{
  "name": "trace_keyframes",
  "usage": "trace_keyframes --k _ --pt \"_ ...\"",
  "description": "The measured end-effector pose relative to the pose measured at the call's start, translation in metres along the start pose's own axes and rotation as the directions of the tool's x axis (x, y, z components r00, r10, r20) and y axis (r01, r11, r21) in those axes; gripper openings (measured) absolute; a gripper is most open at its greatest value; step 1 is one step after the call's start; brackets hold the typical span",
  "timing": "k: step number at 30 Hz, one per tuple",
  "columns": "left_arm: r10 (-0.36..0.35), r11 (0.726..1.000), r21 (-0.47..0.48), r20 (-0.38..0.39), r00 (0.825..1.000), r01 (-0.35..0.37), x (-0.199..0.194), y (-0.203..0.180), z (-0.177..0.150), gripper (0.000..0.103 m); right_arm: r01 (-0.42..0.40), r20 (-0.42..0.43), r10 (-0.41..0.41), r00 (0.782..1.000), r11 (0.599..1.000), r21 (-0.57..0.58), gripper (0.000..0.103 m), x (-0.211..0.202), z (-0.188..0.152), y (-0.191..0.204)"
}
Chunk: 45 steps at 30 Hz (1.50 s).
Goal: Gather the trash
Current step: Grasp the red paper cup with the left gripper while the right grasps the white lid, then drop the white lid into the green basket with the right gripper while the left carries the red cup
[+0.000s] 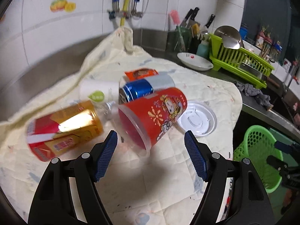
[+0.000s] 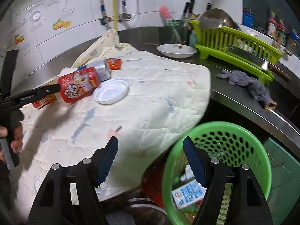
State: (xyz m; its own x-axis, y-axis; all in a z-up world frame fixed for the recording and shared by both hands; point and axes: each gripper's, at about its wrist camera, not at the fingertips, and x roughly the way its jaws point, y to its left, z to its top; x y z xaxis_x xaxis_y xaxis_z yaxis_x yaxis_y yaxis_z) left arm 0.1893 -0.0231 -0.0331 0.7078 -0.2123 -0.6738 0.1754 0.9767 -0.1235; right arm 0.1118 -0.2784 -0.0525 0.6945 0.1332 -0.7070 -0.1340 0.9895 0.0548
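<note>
A red printed plastic cup lies on its side on the cream cloth, mouth toward me. My left gripper is open just in front of the mouth, not touching it. Beside the cup lie a yellow-red drink carton, a blue can, a white bottle, an orange wrapper and a white lid. My right gripper is open and empty over the cloth's edge, beside the green basket, which holds trash. The left gripper shows there near the cup.
A green dish rack with a ladle, a white plate, a knife holder and a grey rag sit on the steel counter at right. A tiled wall with pipes stands behind. The basket stands below the counter edge.
</note>
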Motion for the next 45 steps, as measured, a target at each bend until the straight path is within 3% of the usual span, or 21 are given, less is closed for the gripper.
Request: trace_keyframes --k 3,6,9,11,14,19,36,45 --pt "-0.044 0.998 -0.042 -0.009 0.999 0.043 0.014 0.006 0.000 0.071 -0.026 -0.005 0.026 1.000 1.000 -0.008 0.073 0.008 0.006 0.008" --pt "-0.089 0.994 -0.059 -0.008 0.996 0.088 0.023 0.008 0.001 0.062 -0.053 -0.020 0.052 0.998 0.998 -0.017 0.074 0.023 0.013 0.017" --pt "-0.110 0.993 -0.053 -0.002 0.994 0.110 0.028 0.007 0.003 0.048 -0.072 -0.031 0.071 0.997 0.997 -0.029 0.075 0.038 0.021 0.024" --pt "-0.130 0.990 -0.057 0.001 0.992 0.130 0.031 0.007 0.005 0.032 -0.093 -0.040 0.091 0.995 0.995 -0.033 0.077 0.050 0.027 0.030" --pt "-0.142 0.989 -0.051 0.006 0.990 0.142 0.033 0.007 0.006 0.019 -0.111 -0.047 0.109 0.993 0.993 -0.049 0.080 0.066 0.035 0.038" --pt "-0.145 0.989 -0.024 0.021 0.989 0.145 0.028 0.005 0.004 0.007 -0.130 -0.071 0.124 0.990 0.988 -0.089 0.085 0.097 0.049 0.055" --pt "-0.144 0.989 -0.003 0.073 0.987 0.145 -0.004 0.016 0.004 0.004 -0.126 -0.133 0.111 0.985 0.986 -0.109 0.092 0.163 0.078 0.073" --pt "-0.143 0.989 -0.008 0.069 0.987 0.144 -0.008 0.020 0.000 0.004 -0.093 -0.112 0.079 0.991 0.988 -0.126 0.089 0.171 0.085 0.078"
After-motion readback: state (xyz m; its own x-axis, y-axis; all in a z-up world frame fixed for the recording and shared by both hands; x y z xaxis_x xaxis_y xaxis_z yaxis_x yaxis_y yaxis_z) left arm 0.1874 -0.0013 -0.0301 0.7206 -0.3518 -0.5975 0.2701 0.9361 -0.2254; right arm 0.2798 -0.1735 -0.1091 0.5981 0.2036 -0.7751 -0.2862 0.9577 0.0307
